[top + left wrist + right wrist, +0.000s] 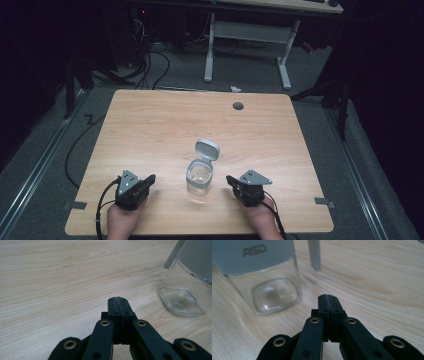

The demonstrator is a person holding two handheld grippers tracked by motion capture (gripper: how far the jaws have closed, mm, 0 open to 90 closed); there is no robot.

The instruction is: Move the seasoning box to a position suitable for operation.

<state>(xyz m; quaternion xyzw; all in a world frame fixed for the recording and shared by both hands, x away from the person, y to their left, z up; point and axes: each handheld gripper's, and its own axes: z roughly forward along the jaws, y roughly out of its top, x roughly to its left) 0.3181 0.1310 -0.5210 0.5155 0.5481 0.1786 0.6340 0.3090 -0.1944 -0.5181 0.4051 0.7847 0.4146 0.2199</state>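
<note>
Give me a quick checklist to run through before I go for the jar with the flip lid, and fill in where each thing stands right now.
1. Jar upright on the table: ok.
2. Lid flipped open, tilted back: ok.
3. Left hand-held gripper ready to grasp: not ok, jaws pressed together.
4. Right hand-held gripper ready to grasp: not ok, jaws pressed together.
5. Both grippers apart from the jar, one on each side: ok.
6. Jar contents: cannot tell; the glass looks clear at the base.
</note>
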